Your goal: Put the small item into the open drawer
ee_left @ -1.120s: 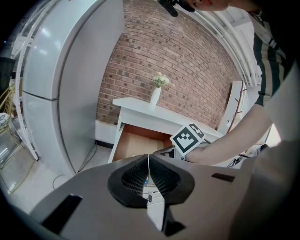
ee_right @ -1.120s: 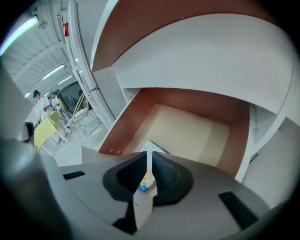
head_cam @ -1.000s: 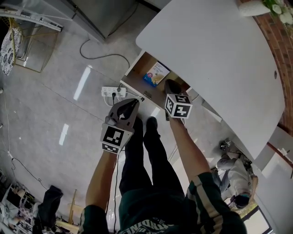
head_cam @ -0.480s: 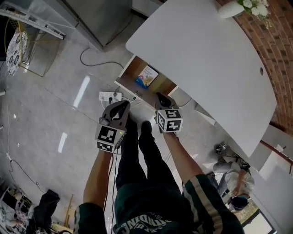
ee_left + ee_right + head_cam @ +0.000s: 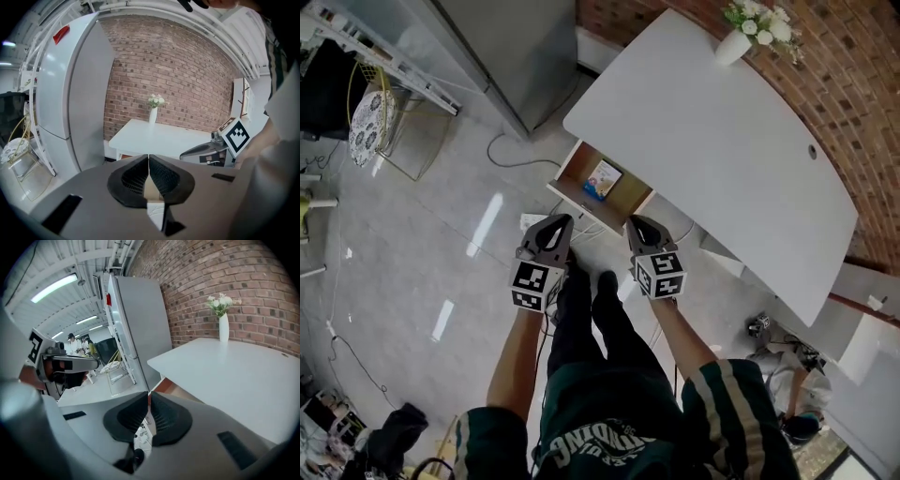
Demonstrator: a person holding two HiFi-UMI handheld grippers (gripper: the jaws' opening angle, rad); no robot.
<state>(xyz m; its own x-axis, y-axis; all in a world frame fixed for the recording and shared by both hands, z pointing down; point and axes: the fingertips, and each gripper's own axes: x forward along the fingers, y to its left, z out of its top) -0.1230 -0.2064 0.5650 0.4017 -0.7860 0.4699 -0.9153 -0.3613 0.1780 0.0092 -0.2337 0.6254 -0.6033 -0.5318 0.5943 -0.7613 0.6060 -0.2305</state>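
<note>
Resting in the drawer (image 5: 578, 176), the small item (image 5: 602, 179) lies just beyond the left gripper (image 5: 565, 220) and right gripper (image 5: 635, 221), both closed and empty, now pulled back from the drawer.

The head view looks from high above, steeply down over the person's arms and legs to the floor. Close below it are the left gripper (image 5: 561, 223) and the right gripper (image 5: 637, 225). Farther off are the table (image 5: 722, 159), the drawer (image 5: 628, 199), the vase (image 5: 733, 45) and the fridge (image 5: 506, 47). The left gripper view sits just behind its own jaws and faces the brick wall (image 5: 187, 79), with the table some way off. The right gripper view sits the same way but nearer the table, which fills its right half. All three views share the table, the vase and the fridge. Each gripper view catches the other gripper at its edge.
</note>
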